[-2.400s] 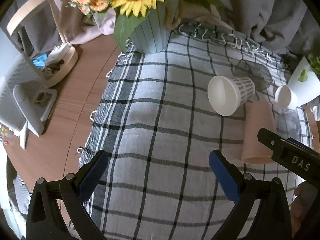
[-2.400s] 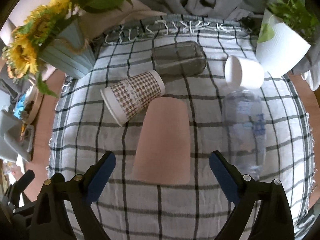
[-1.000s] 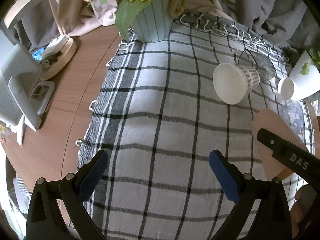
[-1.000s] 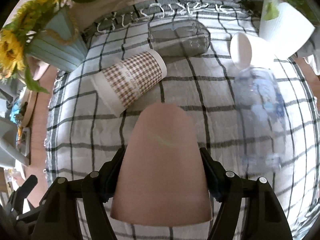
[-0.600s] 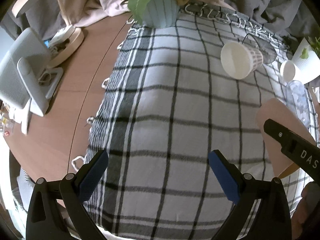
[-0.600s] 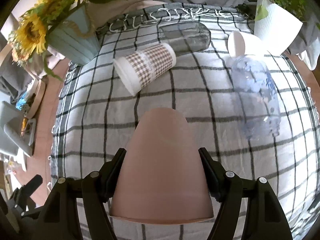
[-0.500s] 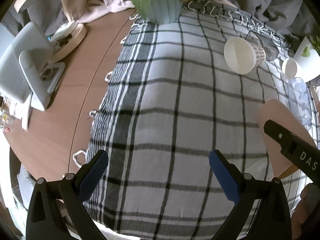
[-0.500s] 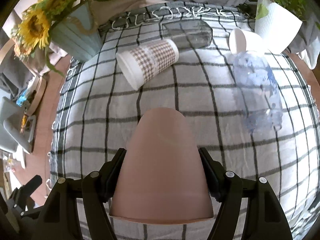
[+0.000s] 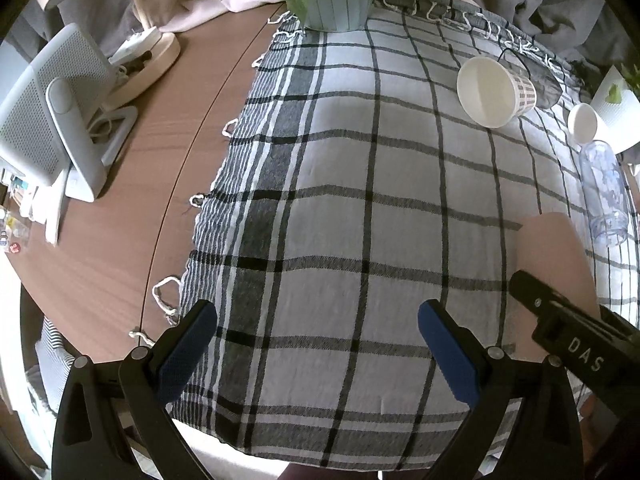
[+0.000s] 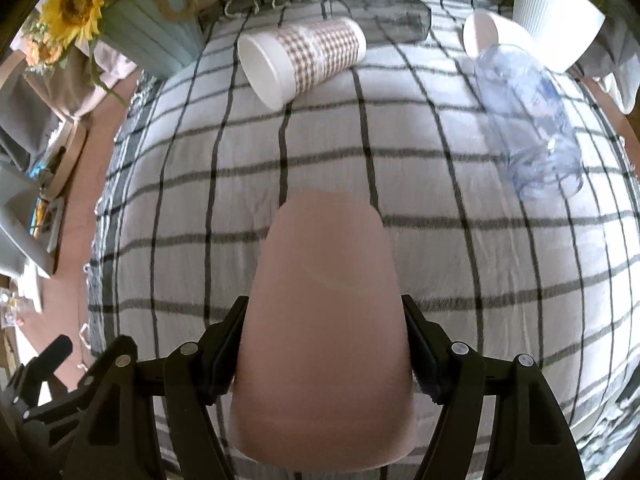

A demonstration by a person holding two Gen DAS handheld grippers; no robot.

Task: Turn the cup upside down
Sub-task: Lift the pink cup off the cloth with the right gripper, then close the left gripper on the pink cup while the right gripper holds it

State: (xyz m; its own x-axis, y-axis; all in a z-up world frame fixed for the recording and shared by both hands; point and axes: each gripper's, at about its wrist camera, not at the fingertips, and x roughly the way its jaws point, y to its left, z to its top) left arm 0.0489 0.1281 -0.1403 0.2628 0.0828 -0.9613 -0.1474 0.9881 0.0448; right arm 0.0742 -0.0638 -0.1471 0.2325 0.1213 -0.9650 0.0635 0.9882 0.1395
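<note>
Right gripper is clamped on the pink cup, fingers pressing its two sides near the wide rim. The cup fills the lower centre of the right wrist view, closed base pointing away from the camera toward mid-frame, rim toward the bottom edge. It looks lifted clear of the checked cloth, though I can't confirm the gap. In the left wrist view the same cup sits at the right edge, behind the right gripper's finger.

Left gripper is spread wide and holds nothing; only cloth lies between its blue pads, at the bottom of that frame.

Risks as I judge them:
- The wall is tapered and smooth, so the grip is on a cone. During the rotation the cup may slide toward the narrow end and drop.
- Squeezing harder could buckle a thin rim, if the cup is soft. Can't tell the material.
- If the rim meets the cloth at a tilt, the cup may tip onto its side. The cloth is wrinkled, which doesn't help.
- Clutter: checked paper cup in the upper centre, clear plastic cup at upper right, both lying on their sides and well apart from the pink one. A wide swing could knock them.
- The view is slightly blurred, so placement judgement is weaker.
</note>
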